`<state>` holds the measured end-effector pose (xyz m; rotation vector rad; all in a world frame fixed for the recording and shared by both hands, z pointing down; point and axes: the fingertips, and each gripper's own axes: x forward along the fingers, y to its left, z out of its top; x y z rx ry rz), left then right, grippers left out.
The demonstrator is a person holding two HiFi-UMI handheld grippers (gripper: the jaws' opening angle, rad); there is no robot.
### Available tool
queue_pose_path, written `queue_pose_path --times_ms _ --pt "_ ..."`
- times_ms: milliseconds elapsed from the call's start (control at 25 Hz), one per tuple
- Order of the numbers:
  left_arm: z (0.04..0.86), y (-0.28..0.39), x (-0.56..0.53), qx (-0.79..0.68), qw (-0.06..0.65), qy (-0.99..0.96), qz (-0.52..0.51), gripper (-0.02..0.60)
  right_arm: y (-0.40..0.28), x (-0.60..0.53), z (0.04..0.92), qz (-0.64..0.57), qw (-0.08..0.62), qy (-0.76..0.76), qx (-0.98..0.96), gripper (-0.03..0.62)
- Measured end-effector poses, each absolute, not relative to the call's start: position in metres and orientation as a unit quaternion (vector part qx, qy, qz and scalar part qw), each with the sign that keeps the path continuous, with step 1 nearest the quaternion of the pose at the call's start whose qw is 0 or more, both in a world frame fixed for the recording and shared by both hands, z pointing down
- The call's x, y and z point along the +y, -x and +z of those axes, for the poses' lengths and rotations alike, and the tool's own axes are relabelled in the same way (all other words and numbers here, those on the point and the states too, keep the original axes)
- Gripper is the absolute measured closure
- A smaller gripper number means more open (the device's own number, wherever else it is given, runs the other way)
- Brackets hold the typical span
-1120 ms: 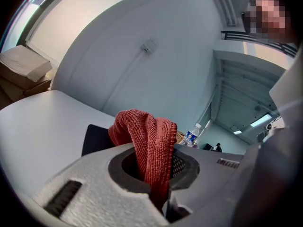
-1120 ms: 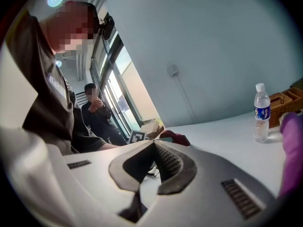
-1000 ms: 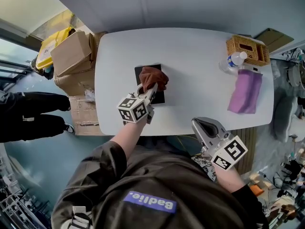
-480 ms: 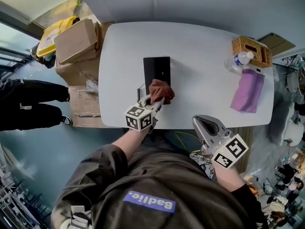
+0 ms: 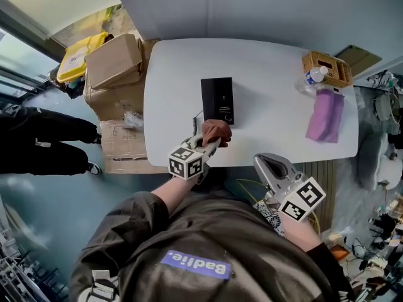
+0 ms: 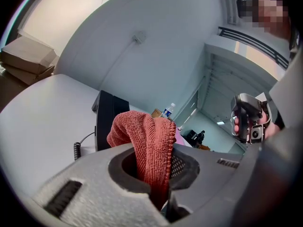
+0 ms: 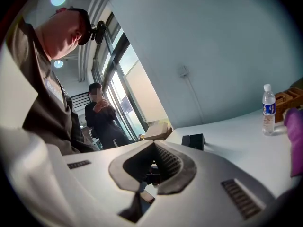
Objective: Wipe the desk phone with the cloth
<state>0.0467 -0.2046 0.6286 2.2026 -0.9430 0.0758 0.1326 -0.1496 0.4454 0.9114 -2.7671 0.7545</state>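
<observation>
Left gripper (image 5: 211, 145) is pinching a rust-red cloth (image 5: 216, 131) at the near end of the flat black desk phone (image 5: 217, 99). The cloth's looped weave is showing only in the left gripper view. Right gripper (image 5: 263, 163) is hanging off the white table (image 5: 271, 74), jaws pressed together, empty.

Open table (image 5: 264, 58) around desk phone (image 5: 217, 99); bottle (image 5: 312, 78) and basket (image 5: 328, 68) far right.

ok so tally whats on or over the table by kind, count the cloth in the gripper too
cloths: 2, the red cloth held in the left gripper and the purple cloth
desk phone: 1
water bottle: 1
wicker basket: 1
total: 5
</observation>
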Motion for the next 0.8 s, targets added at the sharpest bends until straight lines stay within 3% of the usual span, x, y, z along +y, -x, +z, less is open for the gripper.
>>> queue_pose_path --times_ms 800 --pt "0.442 0.067 -0.148 -0.358 0.258 -0.895 -0.07 0.549 -0.018 -0.099 0.405 0.216 0.027 -0.257 -0.941 0.566"
